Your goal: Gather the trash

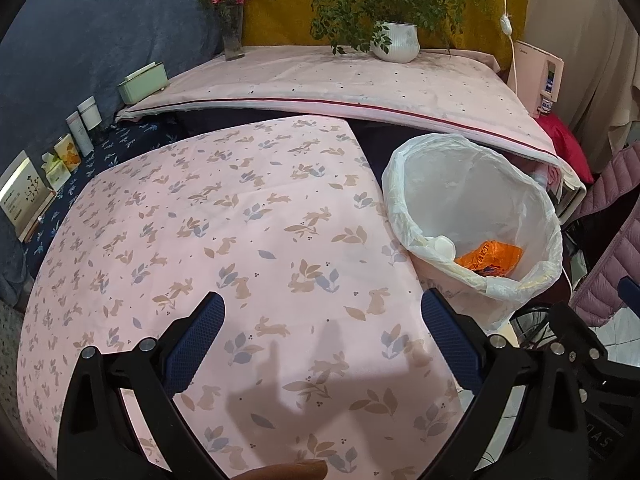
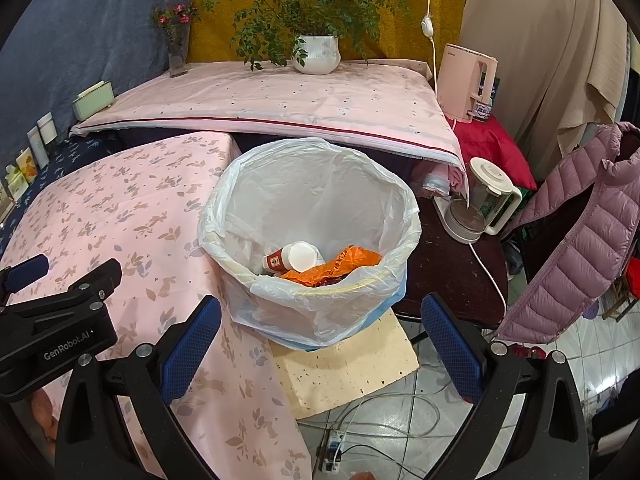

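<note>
A trash bin lined with a white plastic bag (image 2: 308, 200) stands beside the pink rabbit-print table (image 2: 120, 208). Inside lie a red-and-white paper cup (image 2: 292, 258) and an orange wrapper (image 2: 340, 266). The bin also shows in the left wrist view (image 1: 472, 208), with the wrapper (image 1: 490, 258) at its bottom. My right gripper (image 2: 320, 332) is open and empty, just in front of the bin. My left gripper (image 1: 322, 328) is open and empty over the table (image 1: 200, 240); its body shows at the left of the right wrist view (image 2: 60, 312).
A raised pink-covered surface (image 2: 260, 100) behind carries a potted plant (image 2: 316, 54) and a flower vase (image 2: 178, 52). A pink appliance (image 2: 466, 82), a kettle (image 2: 484, 204) and a purple jacket (image 2: 580, 232) are to the right. Cables and a power strip (image 2: 334, 446) lie on the floor.
</note>
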Motion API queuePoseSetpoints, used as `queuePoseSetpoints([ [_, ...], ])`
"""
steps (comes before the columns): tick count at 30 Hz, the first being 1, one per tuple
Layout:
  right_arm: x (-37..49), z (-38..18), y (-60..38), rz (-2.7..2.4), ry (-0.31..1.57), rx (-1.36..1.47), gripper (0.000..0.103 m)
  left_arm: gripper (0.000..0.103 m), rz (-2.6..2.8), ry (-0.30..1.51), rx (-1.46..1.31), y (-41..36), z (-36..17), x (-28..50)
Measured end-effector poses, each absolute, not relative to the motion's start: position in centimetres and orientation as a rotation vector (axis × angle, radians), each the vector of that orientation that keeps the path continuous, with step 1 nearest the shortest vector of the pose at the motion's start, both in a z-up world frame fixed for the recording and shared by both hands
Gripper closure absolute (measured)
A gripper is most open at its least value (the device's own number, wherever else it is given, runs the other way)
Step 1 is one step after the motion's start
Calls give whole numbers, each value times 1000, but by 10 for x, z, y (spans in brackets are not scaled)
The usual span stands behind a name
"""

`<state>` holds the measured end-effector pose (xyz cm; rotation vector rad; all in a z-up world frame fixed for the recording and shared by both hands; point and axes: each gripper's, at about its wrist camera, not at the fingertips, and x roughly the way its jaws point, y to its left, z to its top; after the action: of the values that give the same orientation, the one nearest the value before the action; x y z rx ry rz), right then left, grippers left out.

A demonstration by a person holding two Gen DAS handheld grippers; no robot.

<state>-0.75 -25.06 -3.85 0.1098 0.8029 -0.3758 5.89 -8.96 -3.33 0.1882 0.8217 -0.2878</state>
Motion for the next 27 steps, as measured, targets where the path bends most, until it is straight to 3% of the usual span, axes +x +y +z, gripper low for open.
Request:
queuePoseSetpoints([
  [27, -8, -40, -252, -380, 803, 112, 6, 9, -301, 823, 195, -90, -35, 58],
])
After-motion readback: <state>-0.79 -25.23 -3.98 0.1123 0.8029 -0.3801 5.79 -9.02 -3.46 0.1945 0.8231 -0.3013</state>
